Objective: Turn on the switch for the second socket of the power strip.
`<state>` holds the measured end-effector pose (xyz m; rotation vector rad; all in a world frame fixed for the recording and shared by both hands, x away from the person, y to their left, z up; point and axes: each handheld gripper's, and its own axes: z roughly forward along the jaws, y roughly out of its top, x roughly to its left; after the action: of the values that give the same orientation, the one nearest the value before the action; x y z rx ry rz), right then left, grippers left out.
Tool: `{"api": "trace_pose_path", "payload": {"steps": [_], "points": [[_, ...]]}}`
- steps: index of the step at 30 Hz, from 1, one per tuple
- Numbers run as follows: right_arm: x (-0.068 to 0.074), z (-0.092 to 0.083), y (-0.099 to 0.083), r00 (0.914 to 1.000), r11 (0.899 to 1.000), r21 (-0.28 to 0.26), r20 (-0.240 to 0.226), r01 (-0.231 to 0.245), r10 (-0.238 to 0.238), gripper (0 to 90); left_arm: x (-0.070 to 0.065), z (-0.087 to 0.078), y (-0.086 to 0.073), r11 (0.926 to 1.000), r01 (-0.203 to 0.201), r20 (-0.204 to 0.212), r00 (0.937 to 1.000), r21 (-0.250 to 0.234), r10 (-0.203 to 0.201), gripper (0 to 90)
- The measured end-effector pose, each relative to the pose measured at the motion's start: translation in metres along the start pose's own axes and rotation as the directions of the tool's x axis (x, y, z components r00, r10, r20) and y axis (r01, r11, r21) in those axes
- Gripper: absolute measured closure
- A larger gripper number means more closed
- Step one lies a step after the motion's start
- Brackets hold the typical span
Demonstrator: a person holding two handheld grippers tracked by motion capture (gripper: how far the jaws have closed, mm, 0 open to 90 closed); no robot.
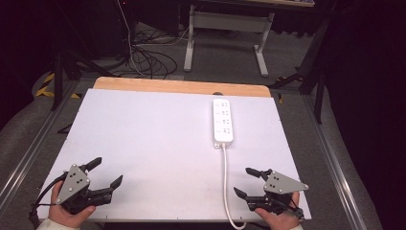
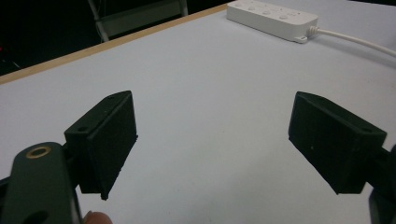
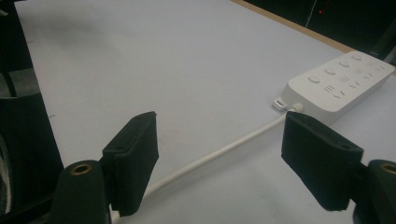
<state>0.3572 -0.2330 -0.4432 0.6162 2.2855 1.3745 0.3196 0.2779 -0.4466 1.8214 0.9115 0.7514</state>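
Observation:
A white power strip point(image 1: 223, 120) lies flat on the white table top point(image 1: 153, 143), right of centre toward the far edge. Its white cable point(image 1: 224, 177) runs back to the near edge. My left gripper point(image 1: 106, 172) rests at the near left corner, jaws spread wide with nothing between them. My right gripper point(image 1: 248, 181) sits at the near right, just right of the cable, open and empty. In the left gripper view the power strip point(image 2: 273, 15) lies far ahead at the upper right. In the right gripper view the cable point(image 3: 219, 154) passes between and beyond the jaws toward the power strip point(image 3: 338, 86).
A wooden strip point(image 1: 182, 87) borders the table's far edge. Beyond it stand a white desk frame point(image 1: 225, 36) and loose cables point(image 1: 148, 57) on the floor. Metal rails point(image 1: 330, 158) run along both sides of the table.

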Motion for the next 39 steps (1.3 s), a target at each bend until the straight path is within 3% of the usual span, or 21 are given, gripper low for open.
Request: {"api": "trace_pose_path", "payload": {"steps": [22, 26, 29, 31, 35, 39], "points": [[-0.002, 0.001, 0.009, 0.9999, 1.0, 0.018, 0.013, -0.004, 0.004, 28.0, -0.002, 0.0, 0.001, 1.0, -0.006, -0.026, 0.9996, 0.001, 0.006, 15.4], [-0.006, 0.003, 0.015, 0.9991, 0.999, 0.022, 0.027, -0.032, 0.032, 36.4, -0.002, -0.001, 0.001, 0.9999, -0.01, -0.031, 0.9995, 0.002, 0.01, 15.4], [-0.01, 0.008, 0.023, 0.9966, 0.998, 0.026, 0.062, -0.057, 0.055, 49.1, -0.002, 0.0, 0.001, 0.9999, -0.009, -0.027, 0.9996, 0.006, 0.009, 15.4], [-0.014, 0.013, 0.032, 0.9964, 0.997, 0.041, 0.051, -0.069, 0.067, 53.0, -0.001, 0.0, 0.001, 1.0, -0.005, -0.025, 0.9997, 0.005, 0.006, 15.4], [-0.022, 0.023, 0.05, 0.9972, 0.996, 0.066, 0.055, -0.054, 0.051, 53.2, -0.001, -0.001, 0.001, 1.0, -0.002, -0.025, 0.9997, 0.004, 0.002, 15.4], [-0.032, 0.033, 0.064, 0.9962, 0.995, 0.069, 0.055, -0.071, 0.067, 53.2, -0.001, 0.0, 0.001, 1.0, 0.001, -0.024, 0.9997, 0.007, -0.001, 15.4]]}}
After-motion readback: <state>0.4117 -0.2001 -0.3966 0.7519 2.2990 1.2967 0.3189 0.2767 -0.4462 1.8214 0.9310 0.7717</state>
